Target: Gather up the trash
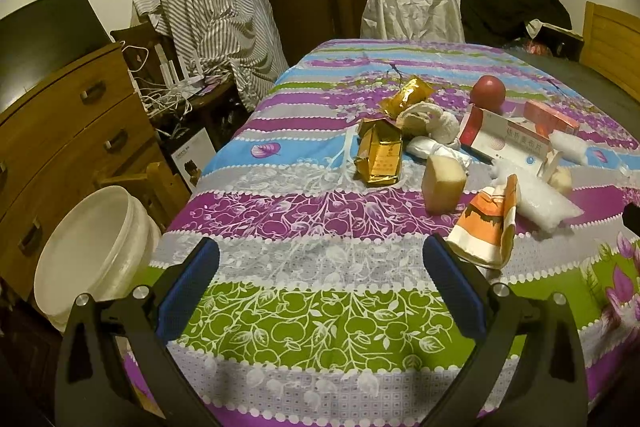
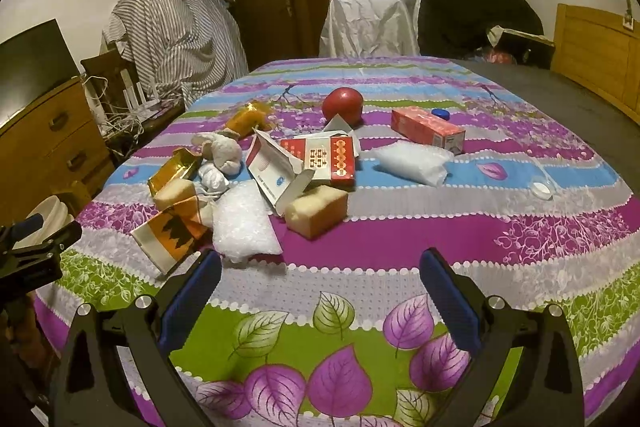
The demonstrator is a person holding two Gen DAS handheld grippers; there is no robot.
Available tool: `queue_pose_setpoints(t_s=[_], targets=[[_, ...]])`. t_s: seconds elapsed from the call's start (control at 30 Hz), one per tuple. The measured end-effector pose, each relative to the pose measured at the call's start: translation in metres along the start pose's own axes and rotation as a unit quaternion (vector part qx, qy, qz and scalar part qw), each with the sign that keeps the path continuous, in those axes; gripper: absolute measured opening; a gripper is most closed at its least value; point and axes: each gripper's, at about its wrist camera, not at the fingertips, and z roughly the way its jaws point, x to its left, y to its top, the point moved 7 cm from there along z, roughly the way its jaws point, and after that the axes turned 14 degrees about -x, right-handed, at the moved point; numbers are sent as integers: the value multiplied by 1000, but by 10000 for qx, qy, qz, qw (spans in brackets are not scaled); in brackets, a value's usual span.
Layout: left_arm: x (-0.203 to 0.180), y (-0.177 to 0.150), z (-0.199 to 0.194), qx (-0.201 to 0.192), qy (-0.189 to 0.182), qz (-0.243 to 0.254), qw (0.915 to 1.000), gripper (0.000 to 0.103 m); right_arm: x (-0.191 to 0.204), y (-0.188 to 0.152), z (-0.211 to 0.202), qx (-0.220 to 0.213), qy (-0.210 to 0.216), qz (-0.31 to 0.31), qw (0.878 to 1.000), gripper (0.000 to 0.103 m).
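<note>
Bucket [image 1: 94,251], white, stands on the floor off the worktop's [image 1: 320,327] near left edge, likely placed to receive trash. Left gripper [image 1: 320,263] and right gripper [image 2: 320,271] hover above the near edge, jaws released and empty. Litter lies mid-worktop: gold wrapper [image 1: 380,157], orange paper cup [image 1: 486,223], bubble wrap [image 2: 242,223], opened cartons [image 2: 320,157].

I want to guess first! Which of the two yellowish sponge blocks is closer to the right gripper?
The sponge block beside the open white carton. The other sponge block lies farther left, behind the orange paper cup.
</note>
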Motion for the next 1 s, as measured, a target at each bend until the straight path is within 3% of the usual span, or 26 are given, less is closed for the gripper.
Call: queue_pose_setpoints(t_s=[1.0], targets=[[-6, -13, 3, 143, -77, 76, 9998, 98, -2, -12, 7, 176, 87, -29, 9998, 99]])
